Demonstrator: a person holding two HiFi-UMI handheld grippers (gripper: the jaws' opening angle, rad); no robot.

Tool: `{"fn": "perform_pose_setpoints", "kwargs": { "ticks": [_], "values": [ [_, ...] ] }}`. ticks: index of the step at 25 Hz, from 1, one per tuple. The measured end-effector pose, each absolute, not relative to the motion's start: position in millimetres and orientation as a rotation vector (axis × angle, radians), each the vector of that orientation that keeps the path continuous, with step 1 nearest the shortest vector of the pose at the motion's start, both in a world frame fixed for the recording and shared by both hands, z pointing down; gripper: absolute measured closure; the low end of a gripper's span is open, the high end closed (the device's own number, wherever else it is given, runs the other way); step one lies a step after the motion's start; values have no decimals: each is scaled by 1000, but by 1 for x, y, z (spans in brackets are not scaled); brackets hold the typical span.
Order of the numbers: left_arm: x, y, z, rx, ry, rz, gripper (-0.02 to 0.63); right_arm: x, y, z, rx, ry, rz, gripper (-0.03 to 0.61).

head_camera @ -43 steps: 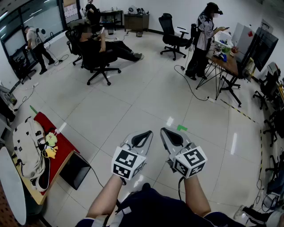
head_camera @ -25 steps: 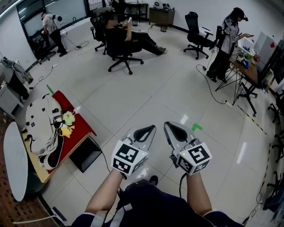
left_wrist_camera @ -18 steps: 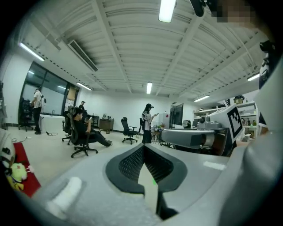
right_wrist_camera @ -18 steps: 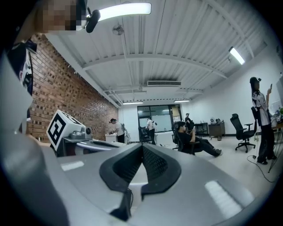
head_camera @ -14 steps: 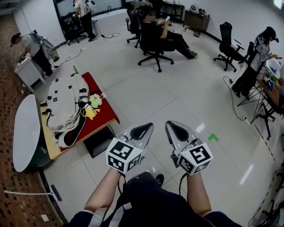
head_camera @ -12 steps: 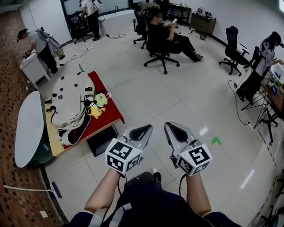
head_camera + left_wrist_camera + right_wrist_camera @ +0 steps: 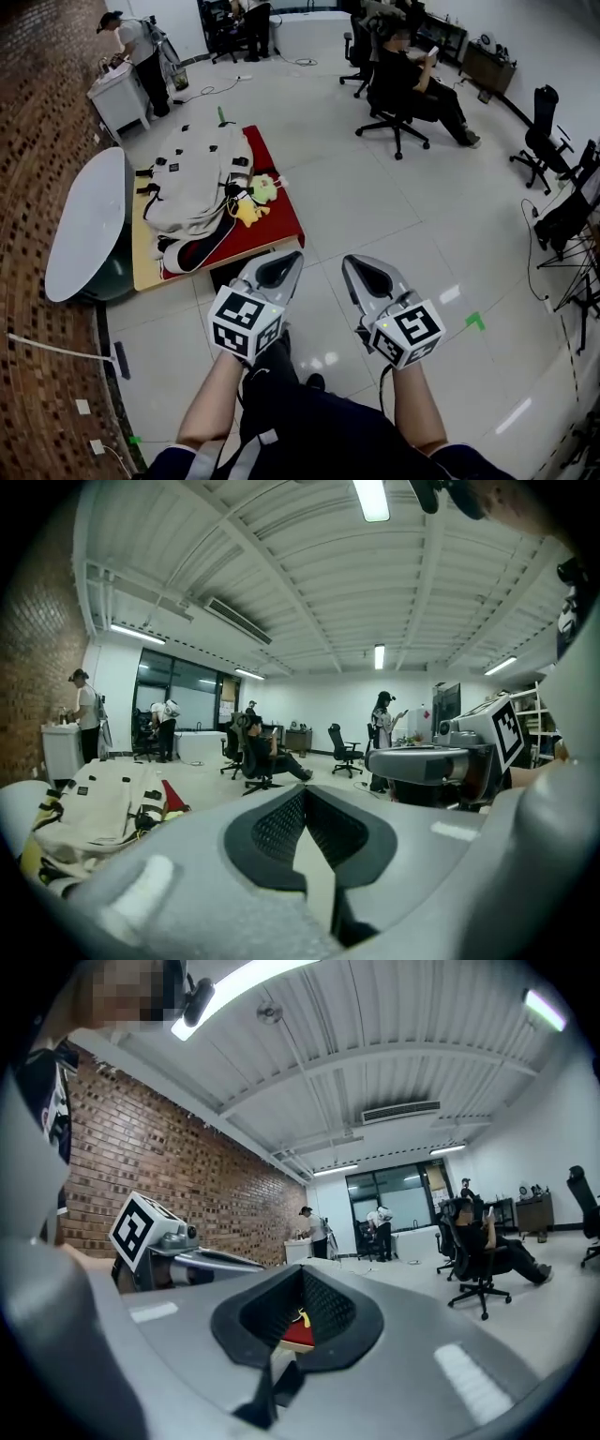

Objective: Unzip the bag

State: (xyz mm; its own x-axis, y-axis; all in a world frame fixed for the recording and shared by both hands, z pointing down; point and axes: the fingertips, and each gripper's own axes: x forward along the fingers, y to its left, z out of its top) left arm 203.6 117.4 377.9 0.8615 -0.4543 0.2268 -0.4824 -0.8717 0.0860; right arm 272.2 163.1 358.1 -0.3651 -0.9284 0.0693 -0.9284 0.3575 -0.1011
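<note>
Ahead and left of the left claw and right claw, well apart from both, the pale bag lies flat on the low table. Both claws are pressed together, empty.

Bag on low table, toys at its right (just beside), round table left, seated person well behind.
</note>
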Motion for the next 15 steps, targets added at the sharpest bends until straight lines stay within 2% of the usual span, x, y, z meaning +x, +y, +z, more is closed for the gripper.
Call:
{"fn": "perform_pose_setpoints", "kwargs": {
  "ticks": [15],
  "values": [
    [78, 2, 414, 2827, -926, 366, 609, 152, 38, 384, 1566, -2623, 218, 572]
  ]
}}
